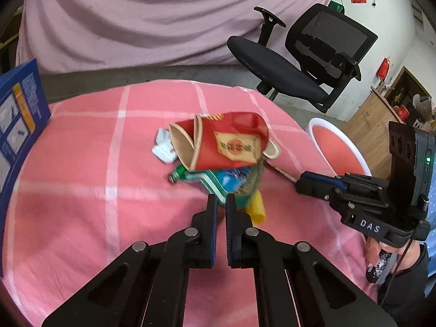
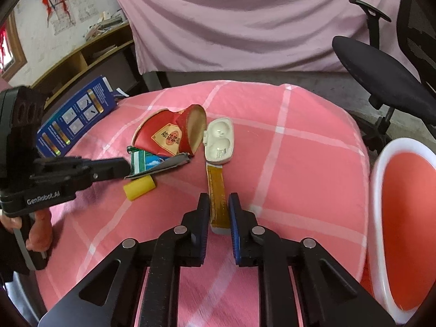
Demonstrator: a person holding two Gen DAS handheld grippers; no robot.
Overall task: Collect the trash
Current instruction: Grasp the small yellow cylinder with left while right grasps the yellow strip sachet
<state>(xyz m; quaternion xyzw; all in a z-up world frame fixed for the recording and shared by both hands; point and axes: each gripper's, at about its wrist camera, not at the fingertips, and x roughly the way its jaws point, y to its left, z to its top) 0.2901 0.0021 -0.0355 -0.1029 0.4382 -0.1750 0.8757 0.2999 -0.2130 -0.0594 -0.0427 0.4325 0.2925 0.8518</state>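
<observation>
Pink draped sheet (image 1: 163,21) and a black office chair (image 1: 305,62) behind a round bench (image 1: 81,163) under a pink checked cloth. Near the middle of the bench, a heap of trash: a crushed red paper cup (image 1: 229,141) on top, a green and blue wrapper (image 1: 226,182) under it, a yellow scrap (image 1: 257,207) at the near side, white crumpled paper (image 1: 163,147) toward the left edge. Left tool (image 1: 221,201) closed on the near edge of the wrapper, fingers (image 1: 212,209) pressed flat against it. Right tool (image 2: 219,204) clamped on a flat orange-brown packet (image 2: 216,190), lying toward the near edge. Just beyond the packet, an open white plastic case (image 2: 219,141), touching the cup. Blue box (image 2: 76,114) standing at the far left edge. Beside the right edge of the bench, off it, a bin (image 2: 403,218) with white rim and orange inside.
</observation>
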